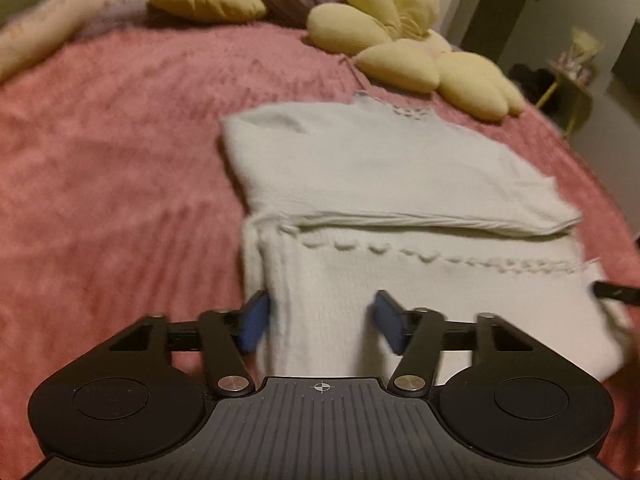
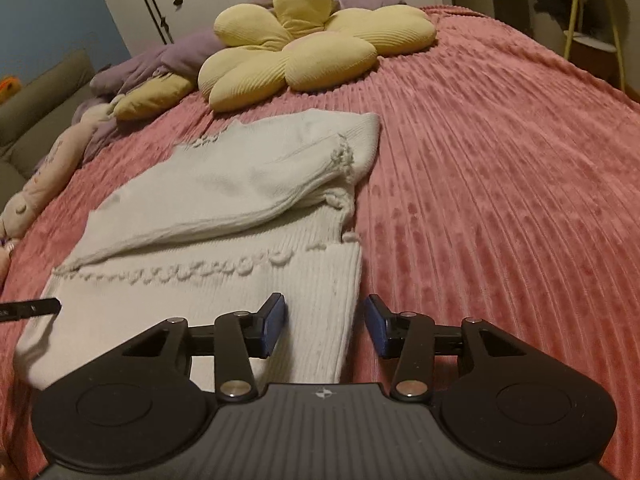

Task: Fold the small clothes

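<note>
A white knitted sweater (image 1: 380, 184) lies partly folded on the pink bedspread (image 1: 120, 160), its sleeves laid across the body above a bobble-trimmed hem band. My left gripper (image 1: 320, 322) is open, its blue pads straddling the near left corner of the hem. In the right wrist view the sweater (image 2: 224, 208) lies left of centre, and my right gripper (image 2: 326, 328) is open, its pads straddling the near right corner of the hem. Each gripper's tip shows at the edge of the other's view, the right one in the left wrist view (image 1: 612, 292), the left one in the right wrist view (image 2: 32, 307).
A yellow flower-shaped cushion (image 2: 304, 40) lies just beyond the sweater, also in the left wrist view (image 1: 408, 40). A yellow pillow (image 1: 208, 0), a purple blanket (image 2: 160, 60) and a pale plush toy (image 2: 40, 176) lie at the far side. A yellow side table (image 2: 592, 20) stands off the bed.
</note>
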